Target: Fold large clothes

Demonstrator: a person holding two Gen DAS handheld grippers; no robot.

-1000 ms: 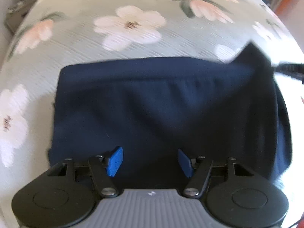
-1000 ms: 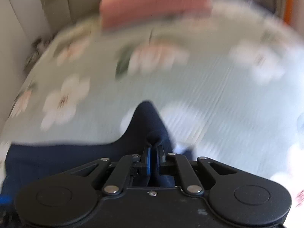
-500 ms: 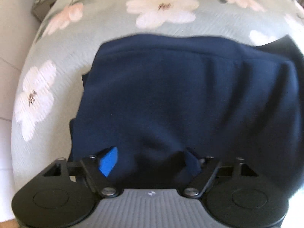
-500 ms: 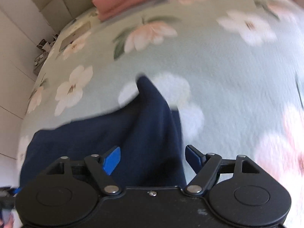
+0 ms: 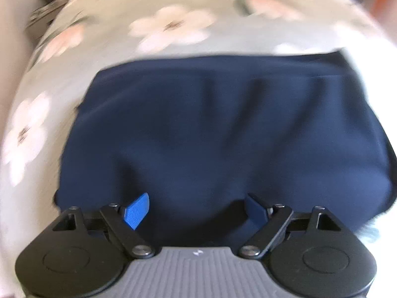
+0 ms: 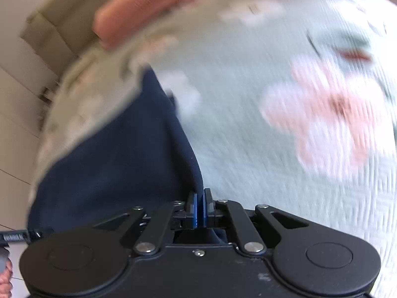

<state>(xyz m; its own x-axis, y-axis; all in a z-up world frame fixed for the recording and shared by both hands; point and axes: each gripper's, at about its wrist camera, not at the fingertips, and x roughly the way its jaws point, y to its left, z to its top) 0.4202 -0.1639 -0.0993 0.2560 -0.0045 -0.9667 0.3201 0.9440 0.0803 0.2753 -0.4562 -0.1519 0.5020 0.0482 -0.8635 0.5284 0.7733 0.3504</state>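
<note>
A folded navy blue garment (image 5: 218,129) lies on a pale green bedspread with a flower print (image 5: 168,27). My left gripper (image 5: 196,208) is open over the garment's near edge, and cloth bulges up between its blue fingertips (image 5: 136,211). In the right wrist view the same garment (image 6: 119,159) fills the lower left. My right gripper (image 6: 199,208) is shut on the garment's right edge, which runs into its closed pads. Both views are blurred by motion.
A folded pink cloth (image 6: 148,2) lies at the far end of the bed (image 6: 285,149). A beige padded headboard (image 6: 47,32) and a tiled floor (image 6: 15,114) show at the left. Clutter (image 5: 49,5) sits beyond the bed's far left corner.
My right gripper went from shut to open and has shut again on the garment's right edge, nearer its front. My left gripper stayed open and drew back slightly over the near edge.
</note>
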